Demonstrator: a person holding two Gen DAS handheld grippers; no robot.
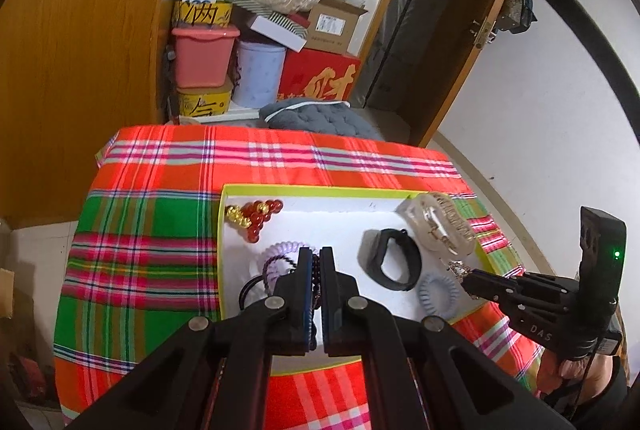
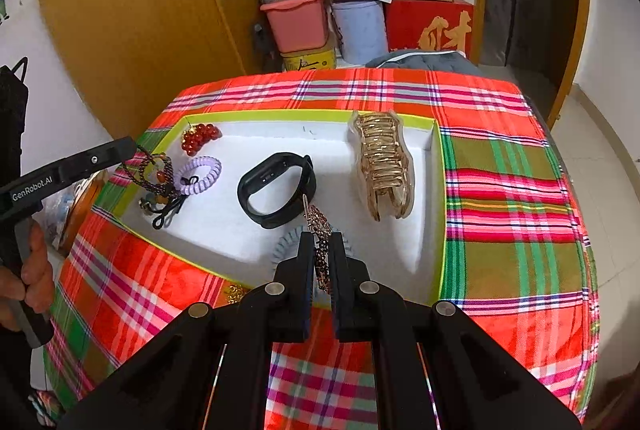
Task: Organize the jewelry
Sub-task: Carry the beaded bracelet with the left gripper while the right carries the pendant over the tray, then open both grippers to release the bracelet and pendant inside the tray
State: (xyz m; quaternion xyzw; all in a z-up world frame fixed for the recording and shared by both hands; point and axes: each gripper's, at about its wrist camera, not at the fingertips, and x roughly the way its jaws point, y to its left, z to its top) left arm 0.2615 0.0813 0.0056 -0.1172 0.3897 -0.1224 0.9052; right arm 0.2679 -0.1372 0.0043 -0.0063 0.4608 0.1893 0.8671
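A white tray with a yellow-green rim (image 1: 312, 188) (image 2: 280, 115) lies on the plaid table. In it are a red and gold bead bracelet (image 1: 256, 214) (image 2: 198, 138), a lilac spiral hair tie (image 1: 276, 250) (image 2: 198, 176), a black fitness band (image 1: 390, 262) (image 2: 276, 190), a clear claw clip (image 1: 440, 226) (image 2: 384, 166) and a pale blue spiral tie (image 1: 438, 290) (image 2: 280, 246). My left gripper (image 1: 316, 254) (image 2: 134, 146) is shut on a dark beaded cord bracelet (image 1: 276, 264) (image 2: 158, 174) over the tray's left side. My right gripper (image 2: 320, 236) (image 1: 470, 278) is shut on a small rhinestone hair clip (image 2: 316, 220) (image 1: 458, 267) above the blue tie.
A red, green and pink plaid cloth (image 2: 500, 190) covers the table. Behind it stand stacked boxes and tubs (image 1: 260, 42), with a grey cushion (image 1: 316, 114) at the far edge. A wooden wardrobe (image 1: 80, 50) is on the left and a door (image 1: 460, 30) on the right.
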